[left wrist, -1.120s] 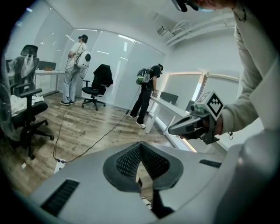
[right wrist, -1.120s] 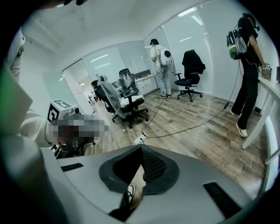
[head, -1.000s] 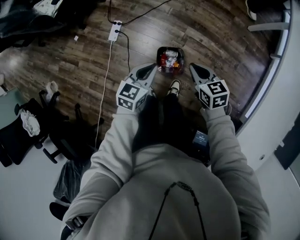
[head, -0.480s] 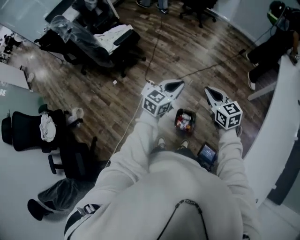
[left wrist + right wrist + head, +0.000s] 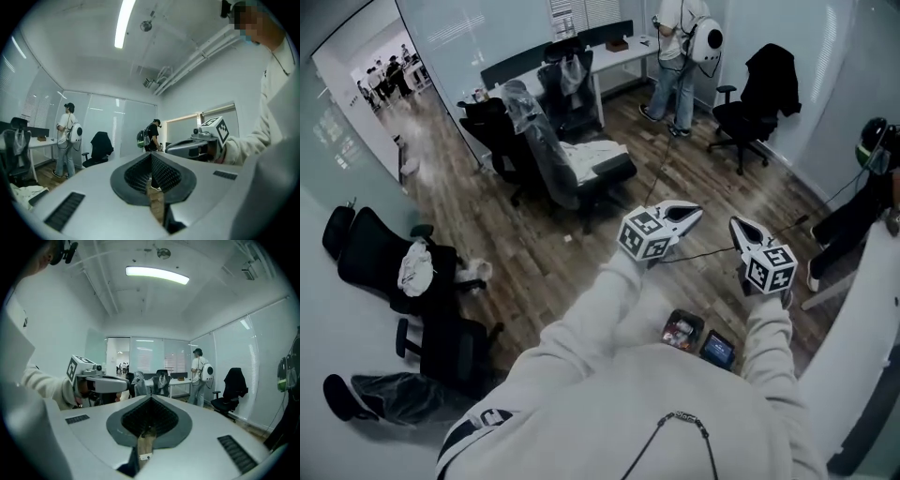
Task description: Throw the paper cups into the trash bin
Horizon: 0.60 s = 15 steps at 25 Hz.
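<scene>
Left claw (image 5: 694, 212): jaws pressed together, ribbed pads meeting, nothing between them. Right claw (image 5: 738, 227): same, jaws pressed together and empty. Both are held up in front of the person, pointing out across the office, side by side and apart from each other.

Trash bin (image 5: 668, 325): on the wood floor just in front of the person, below the two claws and well apart from either. Red and white contents show inside, too small to tell whether they are the paper cups. A small dark device (image 5: 718, 349) with a lit screen lies just beside the bin.

No paper cup shows outside the bin in any view, neither in a claw nor on the floor nearby.

Judgement: with both claws empty and the bin holding something, the throwing step looks done, at least for whatever was carried. Whether more cups wait elsewhere cannot be read here. If they do, the step left is to fetch one and bring it to the bin.
</scene>
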{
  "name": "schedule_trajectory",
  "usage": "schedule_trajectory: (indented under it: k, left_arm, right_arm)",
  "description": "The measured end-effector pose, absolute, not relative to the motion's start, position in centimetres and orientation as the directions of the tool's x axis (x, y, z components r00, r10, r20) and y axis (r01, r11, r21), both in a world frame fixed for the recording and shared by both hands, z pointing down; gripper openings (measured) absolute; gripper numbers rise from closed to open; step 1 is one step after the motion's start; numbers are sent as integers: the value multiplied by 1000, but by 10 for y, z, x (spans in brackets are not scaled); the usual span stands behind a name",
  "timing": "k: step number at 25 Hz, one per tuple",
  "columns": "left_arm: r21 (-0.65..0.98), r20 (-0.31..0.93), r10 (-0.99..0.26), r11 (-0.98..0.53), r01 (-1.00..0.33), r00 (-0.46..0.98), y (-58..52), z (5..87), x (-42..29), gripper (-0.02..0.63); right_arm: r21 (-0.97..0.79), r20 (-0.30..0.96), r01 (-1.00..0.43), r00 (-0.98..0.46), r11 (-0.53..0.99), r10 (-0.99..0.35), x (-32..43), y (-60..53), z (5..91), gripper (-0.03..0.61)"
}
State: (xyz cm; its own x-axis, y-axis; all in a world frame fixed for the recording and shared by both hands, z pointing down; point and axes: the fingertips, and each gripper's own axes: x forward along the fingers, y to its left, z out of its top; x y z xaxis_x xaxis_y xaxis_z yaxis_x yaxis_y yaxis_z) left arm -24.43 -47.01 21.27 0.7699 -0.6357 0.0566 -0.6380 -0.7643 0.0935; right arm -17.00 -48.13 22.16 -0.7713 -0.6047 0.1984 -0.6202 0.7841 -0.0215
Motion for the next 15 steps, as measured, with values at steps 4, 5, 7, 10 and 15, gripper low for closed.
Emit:
schedule_trajectory:
  k: [4, 5, 7, 10, 15]
  left_arm:
    - [77, 50, -633, -769, -635, 772, -472, 209, -233, -6]
    - [73, 48, -629, -773, -631, 776, -472, 208, -228, -6]
    - [69, 39, -615, -785, -616, 788, -471, 203, -218, -6]
    - [61, 22, -598, -799, -598, 801, -468, 192, -210, -6]
    - [42, -7, -588, -808, -587, 809, -467, 179, -204, -6]
  right_arm:
    - [-10, 177, -643, -755, 766, -631, -165, -479, 207, 18]
    - [-11, 176, -643, -755, 766, -631, -162, -477, 206, 18]
    - [-21, 171, -646, -754, 763, -634, -157, -473, 203, 18]
    - [-18, 168, -656, -746, 754, -645, -152, -469, 199, 18]
    - [37, 197, -656, -735, 754, -649, -152, -473, 200, 18]
